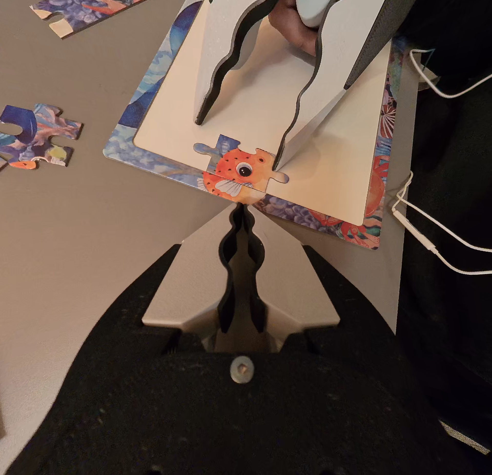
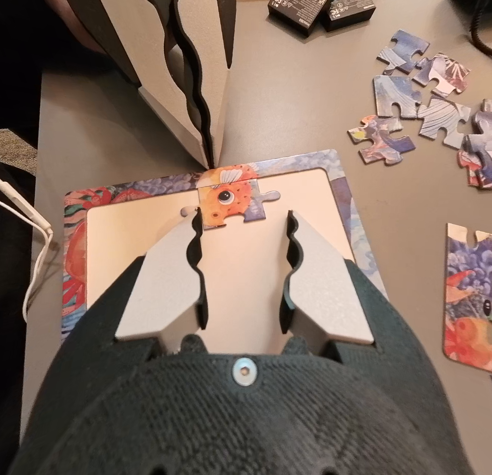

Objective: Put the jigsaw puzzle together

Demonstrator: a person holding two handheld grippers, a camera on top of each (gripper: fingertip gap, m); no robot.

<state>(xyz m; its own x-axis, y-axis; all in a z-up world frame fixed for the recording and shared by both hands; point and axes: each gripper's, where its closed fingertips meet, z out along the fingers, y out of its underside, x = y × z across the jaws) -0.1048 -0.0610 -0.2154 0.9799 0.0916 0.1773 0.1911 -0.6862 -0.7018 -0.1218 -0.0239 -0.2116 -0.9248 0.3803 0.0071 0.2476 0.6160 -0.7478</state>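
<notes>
The puzzle frame (image 1: 125,153) has a sea-picture border and a cream inset, and also shows in the right wrist view (image 2: 159,185). One orange fish piece (image 1: 239,166) lies in the inset against the border, matching the fish printed there; it also shows in the right wrist view (image 2: 226,201). My left gripper (image 1: 242,206) is shut with nothing between its fingers, tips at the frame's outer edge by the fish; it also shows in the right wrist view (image 2: 210,165). My right gripper (image 2: 243,211) is open over the inset. One of its fingertips (image 1: 277,165) touches the fish piece's side.
Loose pieces lie on the grey table: two to the left (image 1: 37,134) (image 1: 87,6), and a cluster (image 2: 415,102) and a larger joined part (image 2: 468,302) in the right wrist view. Black boxes (image 2: 319,4) stand beyond. White cables (image 1: 439,238) hang at the table edge. About 5 centimetres separates my left fingertips from my right.
</notes>
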